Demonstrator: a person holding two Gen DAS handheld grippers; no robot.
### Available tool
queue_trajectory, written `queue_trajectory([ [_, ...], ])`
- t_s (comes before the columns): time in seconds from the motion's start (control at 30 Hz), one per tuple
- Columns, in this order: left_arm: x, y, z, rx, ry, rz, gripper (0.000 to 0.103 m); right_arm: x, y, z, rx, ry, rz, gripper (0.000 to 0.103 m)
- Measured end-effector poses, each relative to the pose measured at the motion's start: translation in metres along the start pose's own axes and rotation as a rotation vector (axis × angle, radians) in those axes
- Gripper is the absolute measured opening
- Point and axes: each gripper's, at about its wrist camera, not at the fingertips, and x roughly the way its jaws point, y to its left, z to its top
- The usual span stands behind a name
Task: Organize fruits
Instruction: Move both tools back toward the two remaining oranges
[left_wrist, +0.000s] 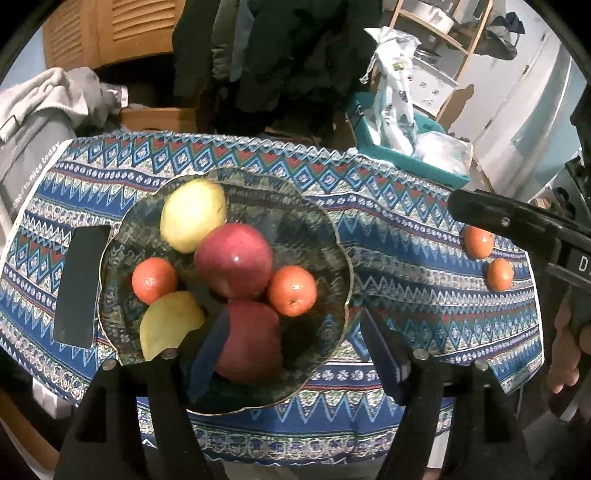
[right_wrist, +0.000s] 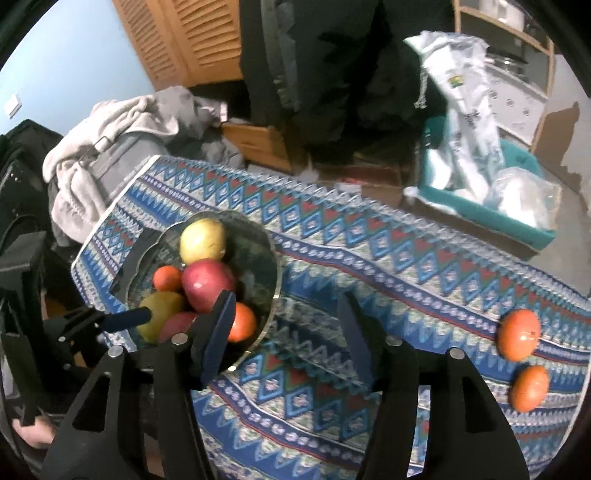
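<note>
Fruits sit mostly in a scalloped clear glass bowl (left_wrist: 332, 236) on the bench, which is covered by a blue, white and red zigzag-patterned cloth (left_wrist: 406, 206). In the bowl lie two red apples — one at the centre (left_wrist: 233, 260), one nearer the camera (left_wrist: 251, 341) — along with a yellow-green apple at the far rim (left_wrist: 193, 215), another yellow-green apple at the near left (left_wrist: 170, 323), and two small orange mandarins, one on the left (left_wrist: 154, 280) and one on the right (left_wrist: 292, 290). A flat black rectangular object (left_wrist: 82, 286) lies on the cloth, touching the bowl's left edge.

Well apart from the bowl, near the cloth's right end, two more orange mandarins rest just beside each other — the farther one (right_wrist: 518, 339) and the nearer one (right_wrist: 529, 387).

The left gripper (left_wrist: 291, 354) hangs over the bowl's near side, its blue-padded fingers (left_wrist: 207, 354) spread wide and holding nothing. The right gripper (right_wrist: 288, 339) hovers above the cloth between the bowl and the loose mandarins, its fingers (right_wrist: 218, 332) likewise wide apart and empty.
</note>
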Motion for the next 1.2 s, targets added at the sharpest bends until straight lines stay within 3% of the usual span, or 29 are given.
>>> queue_trajectory([
  [0.37,-0.013,-0.04,0.004,0.08,-0.034,-0.007,0.079,-0.045,-0.026,-0.009,0.012,-0.074,-0.069,0.073],
  [0.63,-0.024,-0.075,0.007,0.151,-0.07,-0.005,0.081,-0.072,-0.049,-0.021,0.037,-0.112,-0.122,0.074],
  [1.2,-0.023,-0.131,0.007,0.256,-0.067,-0.014,0.082,-0.112,-0.112,-0.053,0.167,-0.147,-0.177,0.076],
])
